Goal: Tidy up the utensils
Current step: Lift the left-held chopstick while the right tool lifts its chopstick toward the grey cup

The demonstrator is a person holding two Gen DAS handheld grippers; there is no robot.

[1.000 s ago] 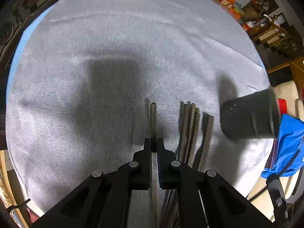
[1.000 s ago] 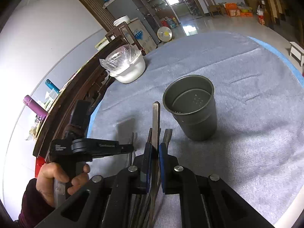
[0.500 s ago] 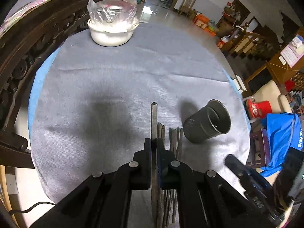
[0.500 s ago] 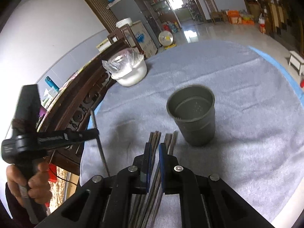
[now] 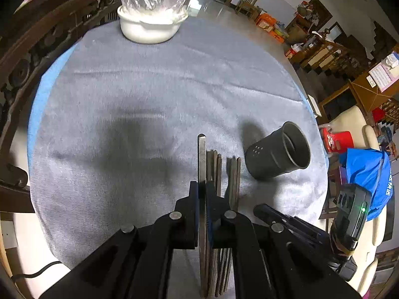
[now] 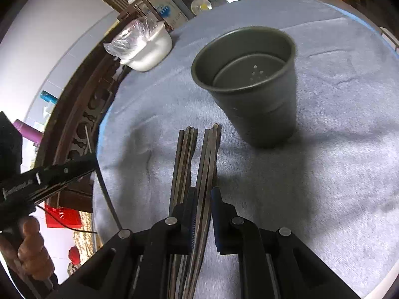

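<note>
Several dark metal chopsticks (image 5: 230,174) lie in a bundle on the grey cloth, next to a dark grey holder cup (image 5: 279,149). My left gripper (image 5: 202,186) is shut on one chopstick (image 5: 201,154) and holds it above the bundle. In the right wrist view the cup (image 6: 249,79) stands upright just beyond the chopsticks (image 6: 197,154). My right gripper (image 6: 202,194) is low over the bundle with its jaws a little apart around some chopsticks. The left gripper (image 6: 92,162) shows at the left, held by a hand.
A white bowl (image 5: 152,22) covered with plastic wrap stands at the far edge of the round table (image 5: 124,74). A carved wooden chair back (image 5: 30,49) runs along the left. A blue bag (image 5: 364,172) lies off the table to the right.
My left gripper has lifted up and back with its chopstick. My right gripper has moved down and forward onto the bundle, closer to the cup, and its jaws have opened slightly.
</note>
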